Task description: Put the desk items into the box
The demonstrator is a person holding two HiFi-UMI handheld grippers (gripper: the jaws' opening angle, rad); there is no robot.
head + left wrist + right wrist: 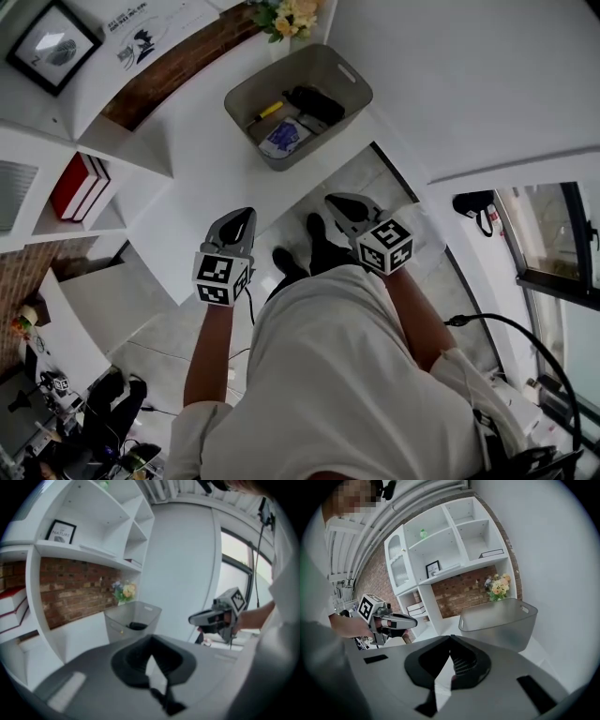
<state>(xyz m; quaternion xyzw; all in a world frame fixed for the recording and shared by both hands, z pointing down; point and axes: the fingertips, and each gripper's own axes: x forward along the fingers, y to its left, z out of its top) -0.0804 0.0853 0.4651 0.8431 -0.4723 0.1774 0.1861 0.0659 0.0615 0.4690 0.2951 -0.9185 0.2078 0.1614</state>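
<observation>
**Mia:** Where is everything right now?

**Tom:** The big white desk (pixel 211 155) looks bare in the head view. The grey box (pixel 330 64) sits at its far end, just beside the flowers (pixel 286 14).

**Mia:** And the two grippers?

**Tom:** The left gripper (pixel 242 217) and the right gripper (pixel 342 203) hang close to the person, side by side. They are well apart from the box. Both pairs of jaws are squeezed together, with nothing in them.

**Mia:** So where are the desk things?

**Tom:** In the box. I see a black thing (pixel 314 103), a blue and white packet (pixel 284 138) and a small yellow thing (pixel 267 111) lying at the bottom.

**Mia:** Then what is the job now?

**Tom:** I think it is nearly done, or all done. The best thing to do is look along the whole desk for anything left out. That means the parts the head view does not show, too.

**Mia:** And if there is something?

**Tom:** Open the jaws first, then come down on it from above. Squeeze gently, lift it over the box wall and let go low inside. Keep away from the flowers so they do not tip.
</observation>
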